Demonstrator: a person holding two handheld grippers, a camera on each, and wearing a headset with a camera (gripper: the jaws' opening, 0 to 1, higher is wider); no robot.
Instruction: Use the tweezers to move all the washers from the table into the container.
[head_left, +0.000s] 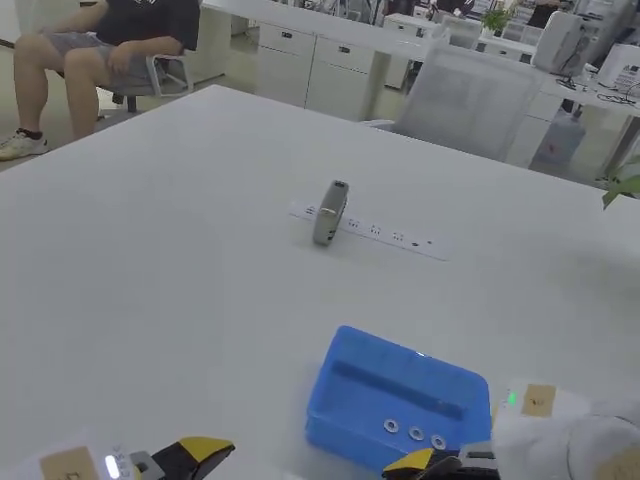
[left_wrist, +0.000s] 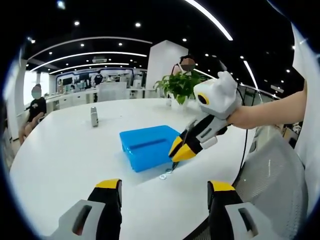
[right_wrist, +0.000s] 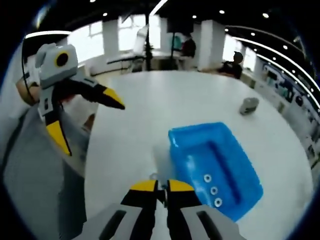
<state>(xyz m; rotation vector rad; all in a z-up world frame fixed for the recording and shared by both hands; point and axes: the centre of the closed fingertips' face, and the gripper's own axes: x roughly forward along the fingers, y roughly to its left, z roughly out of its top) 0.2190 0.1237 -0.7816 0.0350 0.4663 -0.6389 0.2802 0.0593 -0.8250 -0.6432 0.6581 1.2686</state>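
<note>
A tan sticker (head_left: 539, 400) sits on the white housing of the right claw (right_wrist: 161, 186). It is too blurred to read, and a small green light glows beside it. The marks along the white power strip (head_left: 385, 235) are too small to make out.

The container (head_left: 400, 385) is a shallow, bright blue rectangular tray with rounded corners. It lies on the white table (head_left: 180, 260), close to the person's edge. Three small silver ring washers (right_wrist: 214, 190) lie in a row at its near end. In the left gripper view, what look like two loose washers (left_wrist: 166, 174) rest on the table just outside the container's near corner.

The right claw's yellow-tipped jaws are pressed together on a thin dark tool, apparently the tweezers (left_wrist: 173, 164). The tool's point comes down right at those loose washers, but I cannot tell whether it touches them.

The left claw (left_wrist: 165, 183) has its jaws spread wide and carries nothing. It hangs over bare table to the left of the container.

Beyond the container, a small grey object (head_left: 330, 212) stands upright on the power strip.
</note>
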